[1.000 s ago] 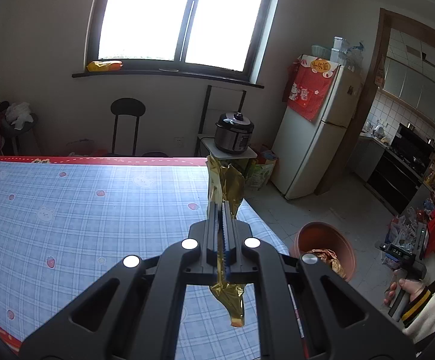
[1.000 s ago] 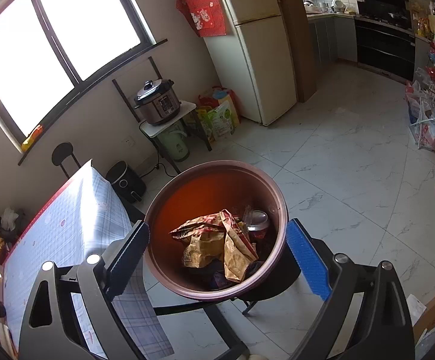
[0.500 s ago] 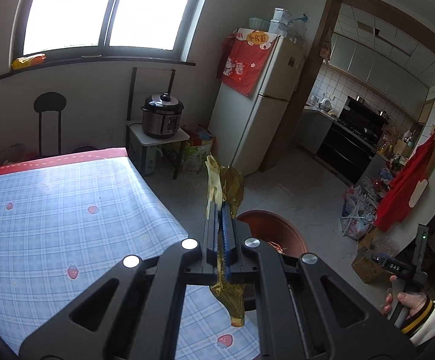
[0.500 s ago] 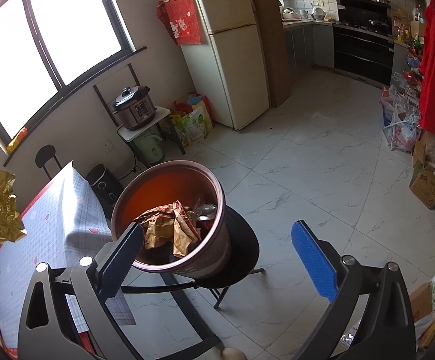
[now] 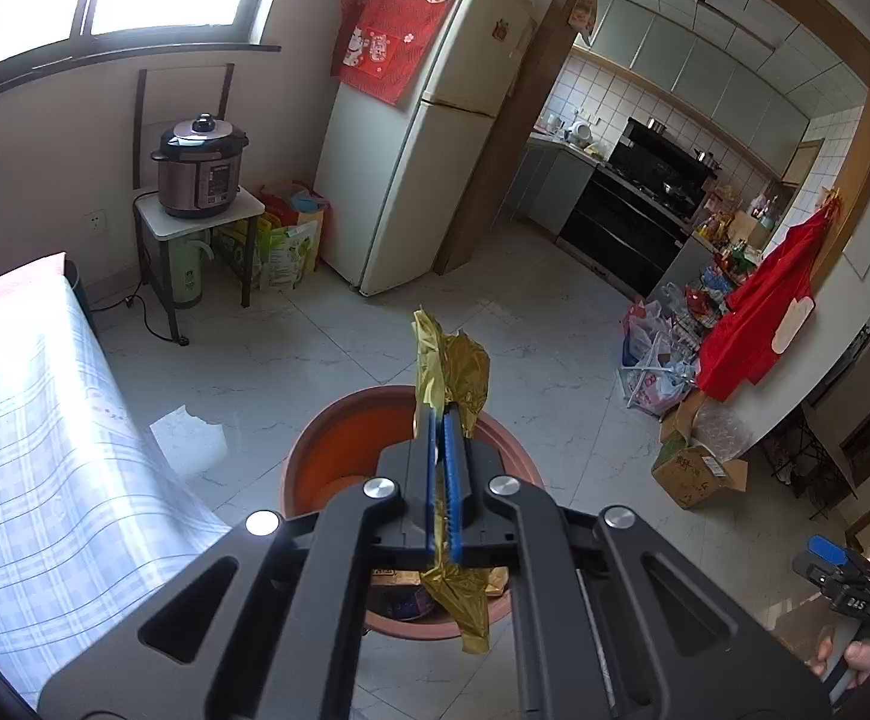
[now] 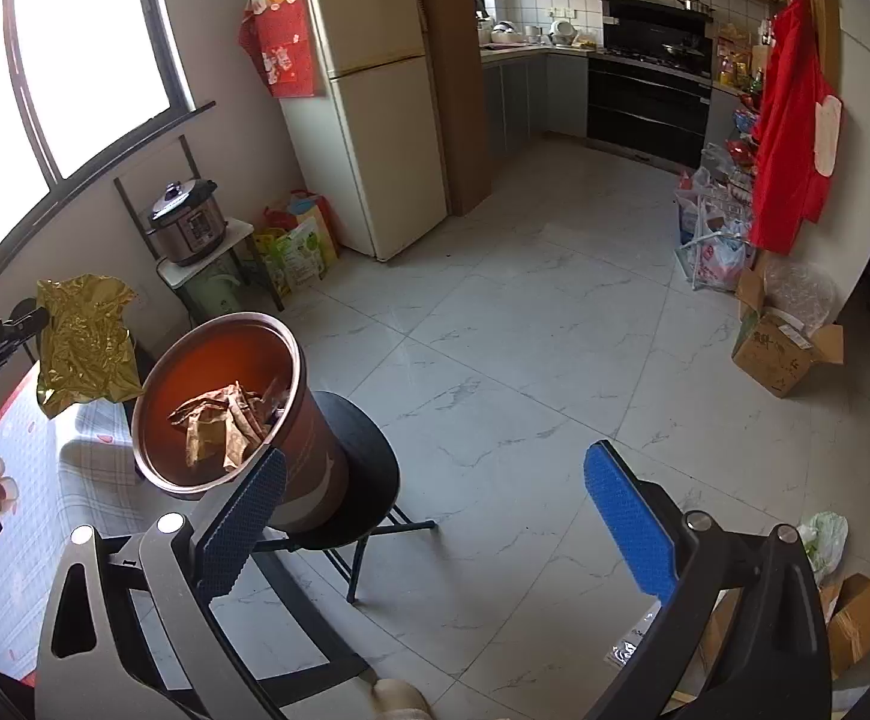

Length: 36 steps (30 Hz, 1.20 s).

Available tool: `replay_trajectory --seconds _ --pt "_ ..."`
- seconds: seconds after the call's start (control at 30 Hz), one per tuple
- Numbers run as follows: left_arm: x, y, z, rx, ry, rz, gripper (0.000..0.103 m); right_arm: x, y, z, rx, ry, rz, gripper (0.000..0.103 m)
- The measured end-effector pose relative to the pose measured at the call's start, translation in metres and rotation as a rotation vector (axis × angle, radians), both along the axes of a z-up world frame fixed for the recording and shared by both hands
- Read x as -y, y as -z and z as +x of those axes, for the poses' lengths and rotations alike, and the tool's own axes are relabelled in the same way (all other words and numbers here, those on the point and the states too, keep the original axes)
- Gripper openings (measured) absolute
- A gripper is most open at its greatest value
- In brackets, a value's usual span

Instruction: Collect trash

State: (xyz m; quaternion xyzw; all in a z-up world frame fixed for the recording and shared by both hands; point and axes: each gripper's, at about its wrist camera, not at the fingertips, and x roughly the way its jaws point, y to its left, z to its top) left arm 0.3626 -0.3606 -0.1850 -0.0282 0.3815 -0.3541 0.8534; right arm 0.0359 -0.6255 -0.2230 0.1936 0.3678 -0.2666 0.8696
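My left gripper (image 5: 444,420) is shut on a crumpled gold foil wrapper (image 5: 456,366) and holds it above the near side of the round red-brown trash bin (image 5: 339,462). In the right wrist view the same wrapper (image 6: 84,342) hangs in the left gripper (image 6: 36,319), just left of and above the bin (image 6: 291,360), which stands on a black round stool (image 6: 369,462) and holds several brown wrappers (image 6: 219,429). My right gripper (image 6: 435,480) is open and empty, to the right of the bin.
The table with a blue plaid cloth (image 5: 27,438) lies left of the bin. A pressure cooker (image 5: 198,174) on a small stand and a cream fridge (image 5: 411,138) stand by the far wall. Boxes (image 6: 786,354) and bags (image 6: 714,240) lie on the tiled floor at right.
My left gripper has swung right off the table with the gold wrapper and now hangs over the bin. My right gripper has backed away from the bin, still open.
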Motion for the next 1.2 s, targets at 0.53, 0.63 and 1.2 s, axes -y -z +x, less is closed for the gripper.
replay_trajectory --seconds 0.53,0.63,1.2 --pt "0.008 -0.023 -0.013 0.097 0.010 0.070 0.075 -0.003 -0.007 -0.002 0.033 -0.008 0.005 0.097" --pt "-0.020 -0.036 -0.025 0.119 -0.013 0.085 0.081 -0.017 -0.017 0.016 0.052 -0.060 -0.001 0.097" --pt "-0.225 -0.130 -0.111 0.249 -0.227 0.153 0.097 -0.181 -0.114 0.076 0.184 -0.330 -0.105 0.097"
